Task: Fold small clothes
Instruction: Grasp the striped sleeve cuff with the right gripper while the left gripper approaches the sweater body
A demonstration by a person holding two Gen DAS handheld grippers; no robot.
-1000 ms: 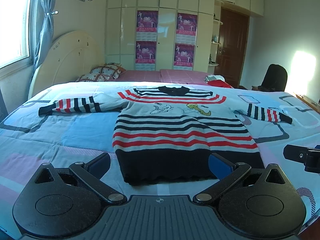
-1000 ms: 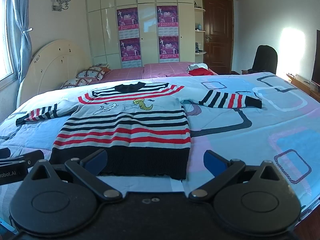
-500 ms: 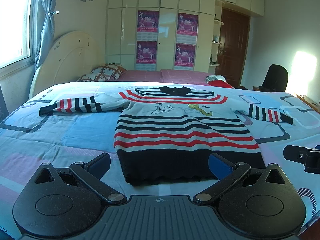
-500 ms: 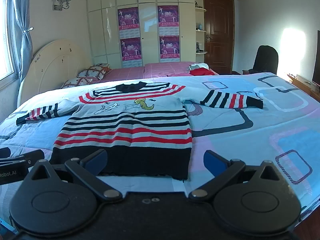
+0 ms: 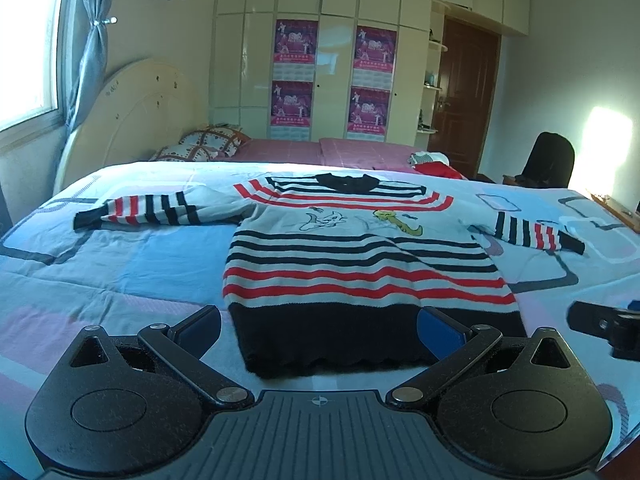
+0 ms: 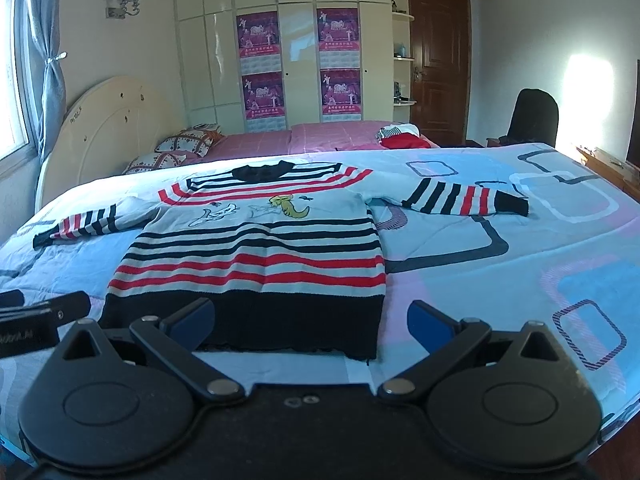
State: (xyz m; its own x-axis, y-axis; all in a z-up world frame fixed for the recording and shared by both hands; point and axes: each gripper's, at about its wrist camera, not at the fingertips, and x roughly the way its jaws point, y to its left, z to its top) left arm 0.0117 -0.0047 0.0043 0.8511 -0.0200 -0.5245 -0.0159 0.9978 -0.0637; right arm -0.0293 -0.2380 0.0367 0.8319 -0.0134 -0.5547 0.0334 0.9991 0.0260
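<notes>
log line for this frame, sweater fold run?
phase: pre-grasp | sweater: flat on bed, sleeves spread | left gripper: open, at hem | right gripper: open, at hem

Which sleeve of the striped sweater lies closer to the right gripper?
The sleeve stretched toward the chair side, its black cuff pointing right; the other sleeve reaches toward the window, beyond the left gripper.

- The sweater (image 5: 360, 256) lies flat on the bed (image 5: 120, 272), hem toward its near edge, sleeves spread to either side.
- Pillows (image 5: 200, 146) lie at the bed's far left corner, against the headboard (image 5: 132, 112).
</notes>
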